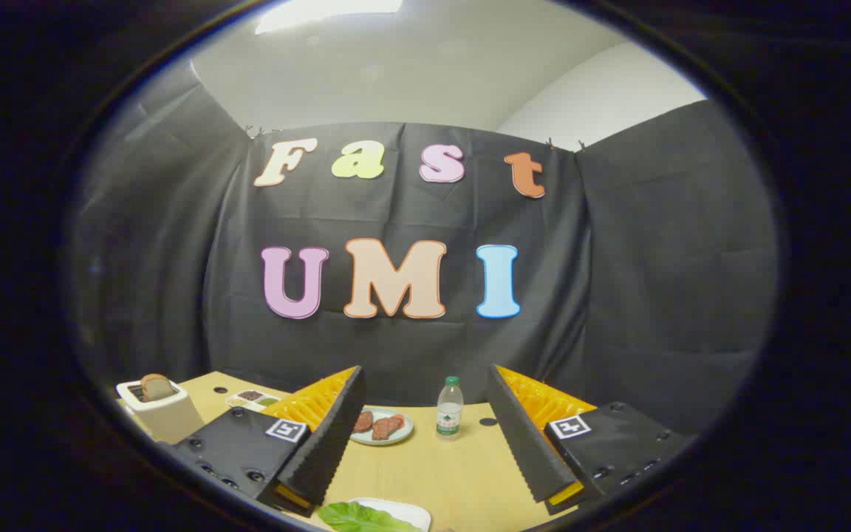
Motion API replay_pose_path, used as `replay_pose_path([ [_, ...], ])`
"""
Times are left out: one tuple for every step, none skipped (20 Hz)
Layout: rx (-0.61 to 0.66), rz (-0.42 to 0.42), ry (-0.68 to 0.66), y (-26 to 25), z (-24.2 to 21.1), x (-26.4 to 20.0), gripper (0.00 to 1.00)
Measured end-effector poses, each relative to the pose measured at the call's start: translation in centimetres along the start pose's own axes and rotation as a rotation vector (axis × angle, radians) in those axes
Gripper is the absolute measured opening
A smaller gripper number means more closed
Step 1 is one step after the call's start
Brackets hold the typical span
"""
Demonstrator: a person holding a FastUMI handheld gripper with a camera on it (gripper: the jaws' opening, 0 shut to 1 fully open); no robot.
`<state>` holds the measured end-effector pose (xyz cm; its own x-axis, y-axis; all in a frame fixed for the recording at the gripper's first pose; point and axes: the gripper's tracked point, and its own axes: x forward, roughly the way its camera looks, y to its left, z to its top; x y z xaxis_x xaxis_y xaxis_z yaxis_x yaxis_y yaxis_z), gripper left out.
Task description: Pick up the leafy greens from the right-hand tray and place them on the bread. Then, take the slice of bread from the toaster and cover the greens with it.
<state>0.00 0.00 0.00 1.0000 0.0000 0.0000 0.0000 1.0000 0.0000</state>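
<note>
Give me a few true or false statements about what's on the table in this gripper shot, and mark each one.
1. The gripper has its fingers spread apart with nothing between them. True.
2. The white toaster has an empty slot. False: a brown slice of bread sticks out of it.
3. The clear plastic water bottle with a green cap stands upright on the wooden table. True.
4. The green leafy greens lie beyond the bottle. False: they lie on a white tray close in, below the fingers.

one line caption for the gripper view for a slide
Open tool hovers above leafy greens on a white tray; meat plate, bottle and bread-loaded toaster lie beyond.
</note>
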Motion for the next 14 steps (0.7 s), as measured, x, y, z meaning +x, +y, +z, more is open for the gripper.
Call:
replay_pose_path([
  [0.004, 0.006, -0.004, 0.1, 0.1, -0.1, 1.00],
  [0.006, 0.011, -0.003, 0.2, 0.2, -0.2, 1.00],
  [0.004, 0.016, -0.001, 0.2, 0.2, -0.3, 1.00],
  [-0.003, 0.023, 0.000, 0.2, 0.3, -0.4, 1.00],
  [-0.010, 0.031, 0.001, 0.3, 0.4, -0.5, 1.00],
  [-0.016, 0.038, 0.002, 0.4, 0.5, -0.5, 1.00],
  [-0.019, 0.038, -0.001, 0.4, 0.8, -0.5, 1.00],
  [-0.019, 0.036, -0.006, 0.3, 1.1, -0.5, 1.00],
  [-0.016, 0.034, -0.012, 0.3, 1.3, -0.6, 1.00],
  [-0.012, 0.033, -0.013, 0.3, 1.3, -0.7, 1.00],
  [-0.010, 0.032, -0.013, 0.3, 1.3, -0.9, 1.00],
  [-0.013, 0.029, -0.012, 0.2, 1.2, -0.7, 1.00],
  [-0.017, 0.026, -0.014, 0.2, 1.3, -0.7, 1.00],
  [-0.022, 0.025, -0.016, 0.2, 1.3, -0.7, 1.00],
])
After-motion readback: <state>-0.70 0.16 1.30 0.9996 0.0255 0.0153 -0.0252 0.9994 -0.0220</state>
